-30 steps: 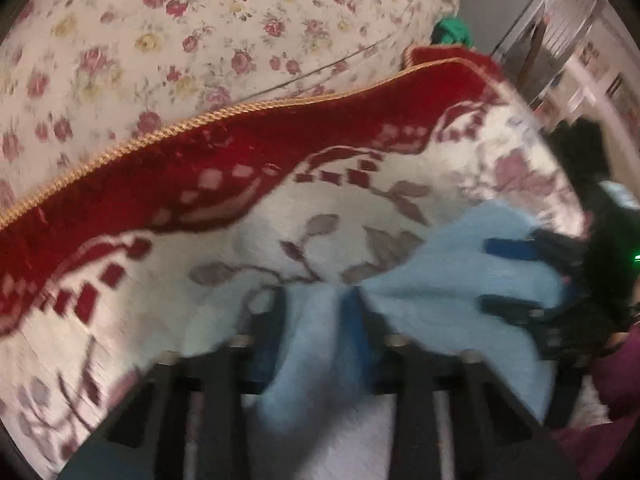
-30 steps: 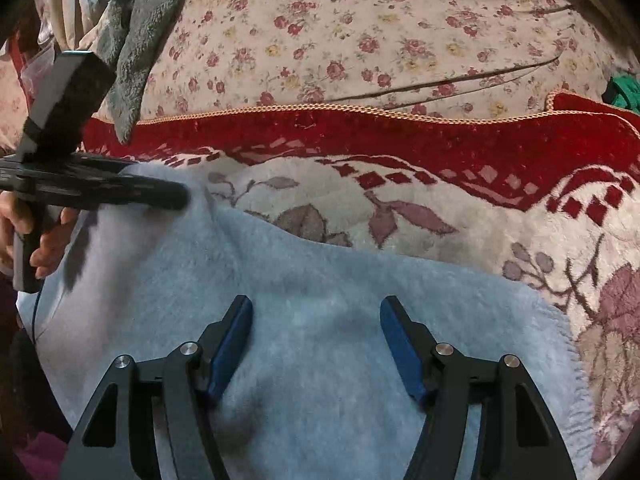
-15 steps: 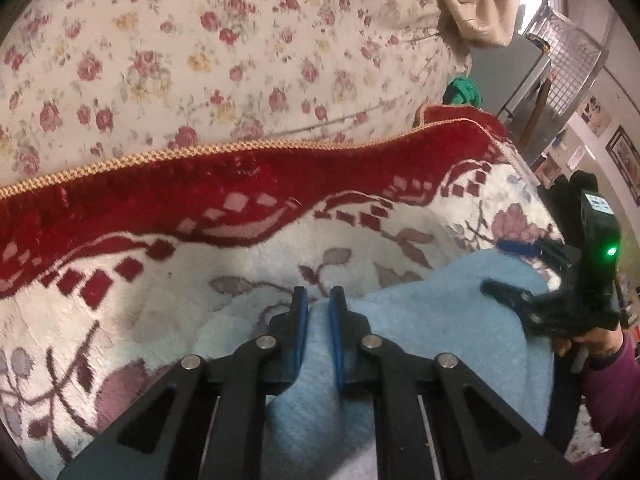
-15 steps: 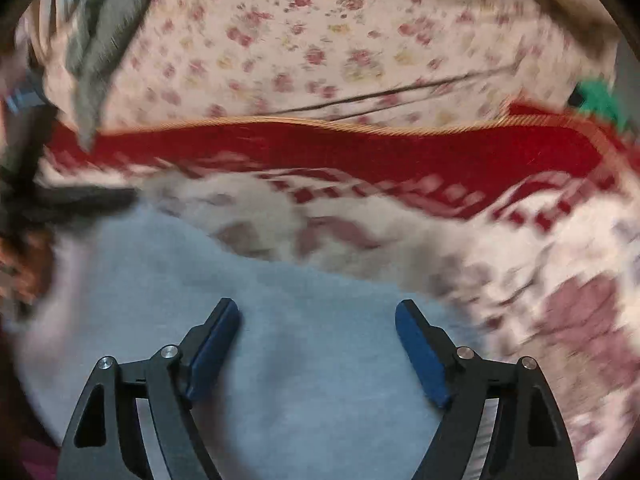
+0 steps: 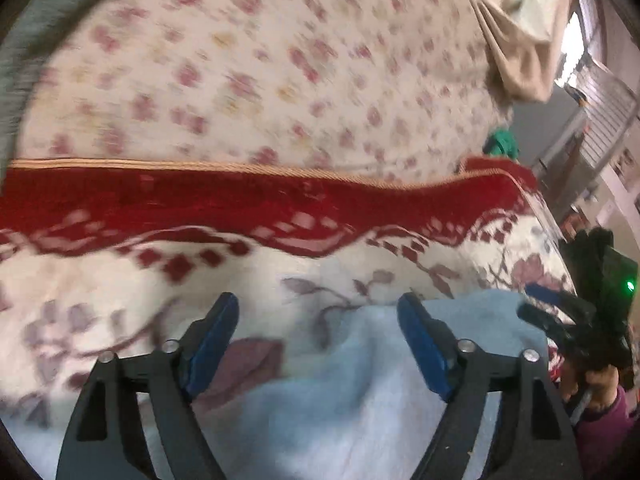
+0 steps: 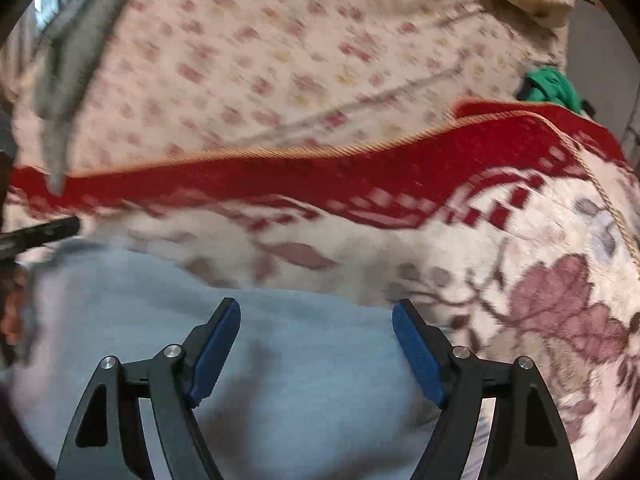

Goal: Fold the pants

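Observation:
The light blue pants (image 5: 340, 392) lie on the red and cream blanket (image 5: 240, 208), folded into a flat pile. My left gripper (image 5: 318, 320) is open over the pants' left far corner and holds nothing. In the right wrist view the pants (image 6: 300, 380) fill the lower middle, and my right gripper (image 6: 316, 324) is open just above them, empty. The right gripper also shows at the right edge of the left wrist view (image 5: 560, 308), open over the pants' far side. The left gripper's finger (image 6: 40, 234) pokes in at the left edge of the right wrist view.
A floral sheet (image 5: 260, 72) covers the bed beyond the blanket's (image 6: 360, 172) gold-trimmed edge. A grey cloth (image 6: 68, 60) hangs at the upper left, a green item (image 6: 552, 88) lies at the far right corner. Both views are motion-blurred.
My left gripper was shut on a pinch of the pants half a second ago; now it is open and has let go. The right gripper stayed open and shifted slightly right.

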Demonstrator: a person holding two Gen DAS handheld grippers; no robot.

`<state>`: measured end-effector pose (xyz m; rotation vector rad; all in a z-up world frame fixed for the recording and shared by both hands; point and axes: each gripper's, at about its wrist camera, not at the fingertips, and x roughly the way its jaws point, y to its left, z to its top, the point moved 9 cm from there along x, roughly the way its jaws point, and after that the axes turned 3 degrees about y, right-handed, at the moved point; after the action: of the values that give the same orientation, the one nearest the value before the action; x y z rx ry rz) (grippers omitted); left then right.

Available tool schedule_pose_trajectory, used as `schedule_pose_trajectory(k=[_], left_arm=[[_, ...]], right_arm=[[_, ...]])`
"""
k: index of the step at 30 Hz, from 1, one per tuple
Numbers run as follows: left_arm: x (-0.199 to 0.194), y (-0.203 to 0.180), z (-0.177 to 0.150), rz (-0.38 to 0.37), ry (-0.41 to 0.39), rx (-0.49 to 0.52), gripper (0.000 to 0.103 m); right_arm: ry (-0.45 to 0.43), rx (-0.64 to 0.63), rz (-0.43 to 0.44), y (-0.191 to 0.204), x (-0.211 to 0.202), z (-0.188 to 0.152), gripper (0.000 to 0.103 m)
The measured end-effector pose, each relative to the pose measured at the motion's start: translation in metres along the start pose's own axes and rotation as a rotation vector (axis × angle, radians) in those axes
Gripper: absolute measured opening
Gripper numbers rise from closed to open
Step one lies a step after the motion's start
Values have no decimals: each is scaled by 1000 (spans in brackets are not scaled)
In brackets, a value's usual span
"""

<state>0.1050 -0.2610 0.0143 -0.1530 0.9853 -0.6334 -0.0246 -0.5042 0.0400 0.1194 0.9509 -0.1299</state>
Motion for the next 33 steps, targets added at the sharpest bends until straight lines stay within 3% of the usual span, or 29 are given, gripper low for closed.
schedule_pose_trajectory(k=[6,11,13,17,20,23,25,27,29,30,33], left_arm=[[-42,37,-27,143,-4,-40,82],[-45,62,-52,193,34,-37,82],[-43,74,-56,245,23,-25,82],[-35,90,-62,285,2,-56,82],[-43,90,-59,249,-34,-90,82],[-66,89,-57,222,-86,-141,82],[-90,89,-60,230,-133,-173,85],[-119,95,-67,238,-187,-235,98],[-148,105,-78,230,-235,-316,99],[-164,111,-85,229,-255,-353,99],[-210,133,-110,280,-312,-446,100]], right_arm=[[8,-192,190,106,-3,5,84],[78,-292,292,174,25,0,84],[73,-309,282,190,38,1,84],[103,-289,114,182,81,3,85],[135,-170,175,168,89,1,89],[119,-176,164,169,73,1,91],[115,-185,204,179,58,1,91],[96,-221,261,200,40,0,92],[71,-293,279,225,28,-2,93],[76,-336,327,243,23,-6,93],[67,-448,385,289,10,-13,92]])
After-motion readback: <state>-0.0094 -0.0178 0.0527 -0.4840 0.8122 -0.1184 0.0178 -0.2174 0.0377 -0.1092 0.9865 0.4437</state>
